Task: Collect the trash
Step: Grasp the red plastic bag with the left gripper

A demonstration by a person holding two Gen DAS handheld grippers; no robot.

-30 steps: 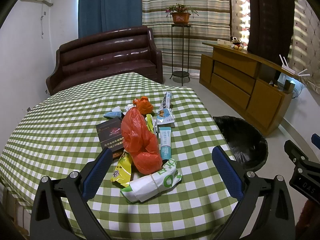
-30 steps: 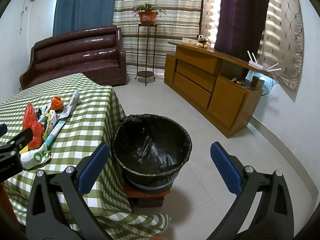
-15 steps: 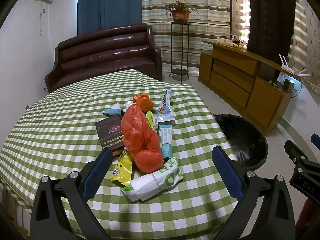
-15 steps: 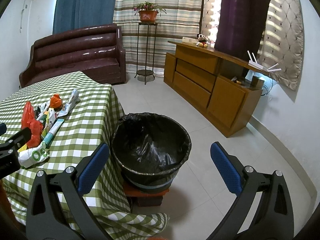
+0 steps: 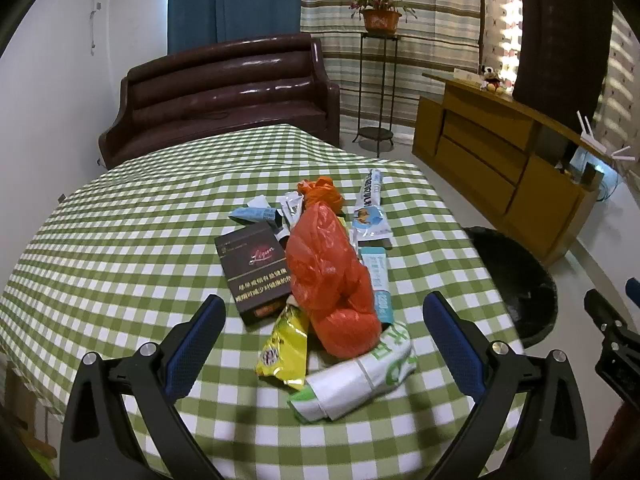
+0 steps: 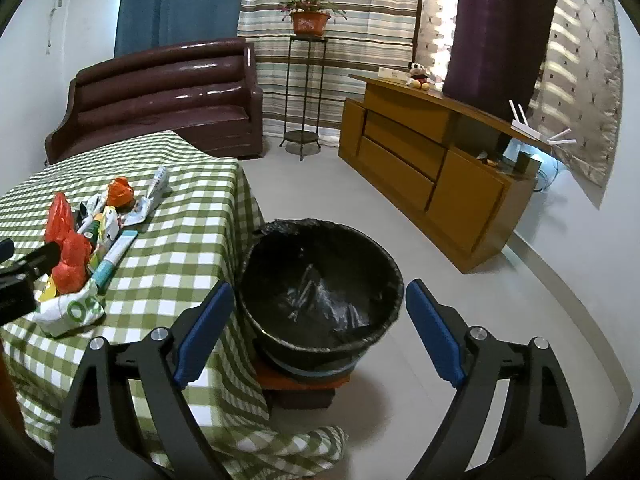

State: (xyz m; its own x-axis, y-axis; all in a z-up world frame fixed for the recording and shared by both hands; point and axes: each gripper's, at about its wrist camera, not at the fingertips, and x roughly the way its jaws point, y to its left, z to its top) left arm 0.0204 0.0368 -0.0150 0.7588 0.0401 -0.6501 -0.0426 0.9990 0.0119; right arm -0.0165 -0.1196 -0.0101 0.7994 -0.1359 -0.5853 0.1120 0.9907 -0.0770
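Item: trash heap on the checked table, a cluster running away from the viewer along the table's middle.

Contents, near to far in the left wrist view: white-green wrapper; yellow packet; red bag; dark box to its left; teal tube to its right; small blue and white wrappers and an orange wad beyond.

Left gripper: jaws wide apart, nothing between the pads, hovering over the near end of the heap. The white-green wrapper lies just ahead and slightly right of centre, its long axis running slantwise across the gap, lower left to upper right (so the jaws would close near enough across its length unless the wrist turns or the pads take its crumpled end).

Right gripper: jaws apart but closing, nothing between them; it points down at the bin, which stands on the floor just beside the table's right edge. The heap lies well to its left.

Judgement: the left gripper is plainly the nearer to the trash; the first pick looks to be the white-green wrapper, then a carry rightward over the table edge to the bin. Bin appears to hold nothing but its black liner.
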